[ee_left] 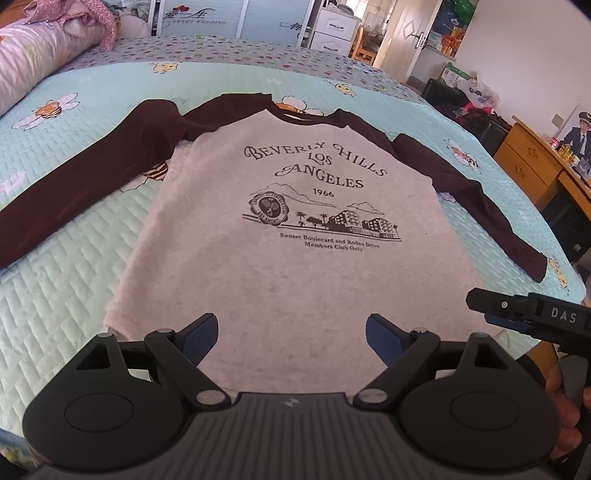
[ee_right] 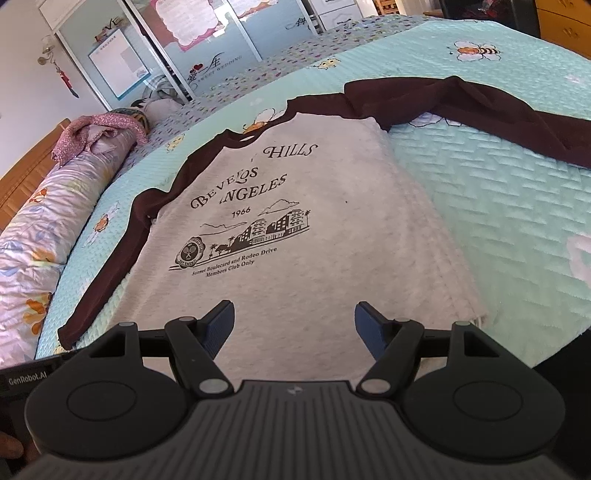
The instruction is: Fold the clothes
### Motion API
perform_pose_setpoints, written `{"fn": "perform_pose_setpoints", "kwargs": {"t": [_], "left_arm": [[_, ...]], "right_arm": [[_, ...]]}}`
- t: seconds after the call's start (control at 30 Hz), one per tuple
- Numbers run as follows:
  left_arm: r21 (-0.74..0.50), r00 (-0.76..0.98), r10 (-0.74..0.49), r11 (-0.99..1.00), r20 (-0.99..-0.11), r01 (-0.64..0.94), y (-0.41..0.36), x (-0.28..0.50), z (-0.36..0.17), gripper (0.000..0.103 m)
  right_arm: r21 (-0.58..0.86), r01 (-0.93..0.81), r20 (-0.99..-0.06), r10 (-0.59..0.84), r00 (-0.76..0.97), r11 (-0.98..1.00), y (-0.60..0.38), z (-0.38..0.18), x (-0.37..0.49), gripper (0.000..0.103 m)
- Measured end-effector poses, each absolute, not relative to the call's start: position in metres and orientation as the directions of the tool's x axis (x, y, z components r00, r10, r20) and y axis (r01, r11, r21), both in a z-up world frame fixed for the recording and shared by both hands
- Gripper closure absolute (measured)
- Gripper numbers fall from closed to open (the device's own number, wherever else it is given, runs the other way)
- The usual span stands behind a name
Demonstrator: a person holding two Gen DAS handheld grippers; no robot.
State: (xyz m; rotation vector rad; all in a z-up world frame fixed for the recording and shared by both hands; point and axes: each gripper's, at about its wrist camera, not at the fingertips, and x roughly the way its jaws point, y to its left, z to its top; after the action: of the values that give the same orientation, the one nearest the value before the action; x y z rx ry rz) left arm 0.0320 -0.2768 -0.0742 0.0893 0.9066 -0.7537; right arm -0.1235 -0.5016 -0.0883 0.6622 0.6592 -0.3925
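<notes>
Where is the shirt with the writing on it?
The shirt lies flat on the bed cover, picture side up, sleeves spread out, just ahead of both open grippers in each view.

Each camera sits just behind its own gripper and looks forward and down along the two fingers, from close above the near hem of the shirt (ee_left: 280, 236) on the bed (ee_left: 66, 295). The left view faces squarely up the shirt toward the wardrobe (ee_left: 207, 18). The right view looks from further right and slants leftward; both share the shirt's printed front, the bed and the wardrobe.
</notes>
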Motion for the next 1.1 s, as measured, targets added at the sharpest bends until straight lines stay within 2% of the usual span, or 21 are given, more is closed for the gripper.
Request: {"fn": "perform_pose_setpoints", "kwargs": {"t": [0.87,1.1], "left_arm": [[-0.268,0.355,-0.558,0.747,-0.75,0.608,-0.275,0.027,-0.08,0.013],[-0.266,0.357,-0.553,0.752,-0.752,0.604,-0.273,0.027,-0.08,0.013]], "right_arm": [[0.449,0.524,-0.683,-0.101,0.724,0.724,-0.494,-0.097,-0.123,0.03],[0.473,0.532,-0.654,-0.125,0.746,0.702,-0.505,-0.093,-0.131,0.03]]}}
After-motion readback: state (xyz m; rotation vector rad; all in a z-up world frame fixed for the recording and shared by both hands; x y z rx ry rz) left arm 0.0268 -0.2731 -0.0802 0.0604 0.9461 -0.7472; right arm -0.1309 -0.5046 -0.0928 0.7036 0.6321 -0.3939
